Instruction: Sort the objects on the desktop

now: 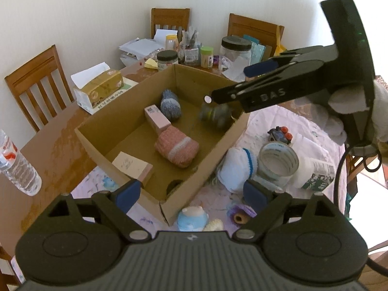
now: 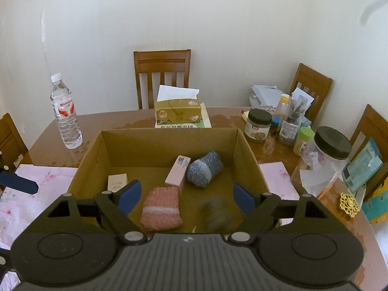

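Note:
A cardboard box [image 1: 211, 150] [image 2: 249, 155] holds a pink sock roll [image 1: 177, 149] [image 2: 161, 208], a blue-grey sock roll [image 1: 171, 105] [image 2: 205, 168], a pink carton [image 1: 156, 118] [image 2: 178, 173] and a beige carton [image 1: 132, 166] [image 2: 118, 181]. A blurred grey-green sock ball [image 1: 215, 115] [image 2: 213, 212] is in mid-air or landing in the box. My right gripper [image 2: 186, 197] [image 1: 232, 82] is open above the box. My left gripper [image 1: 191, 194] is open and empty over the box's near corner.
On the pink cloth right of the box lie a white sock [image 1: 236, 167], a tape roll [image 1: 277, 162], a toy train [image 1: 280, 133] and small knitted items [image 1: 194, 218]. A tissue box [image 2: 178, 111], a water bottle [image 2: 65, 114] and jars [image 2: 258, 125] stand on the table.

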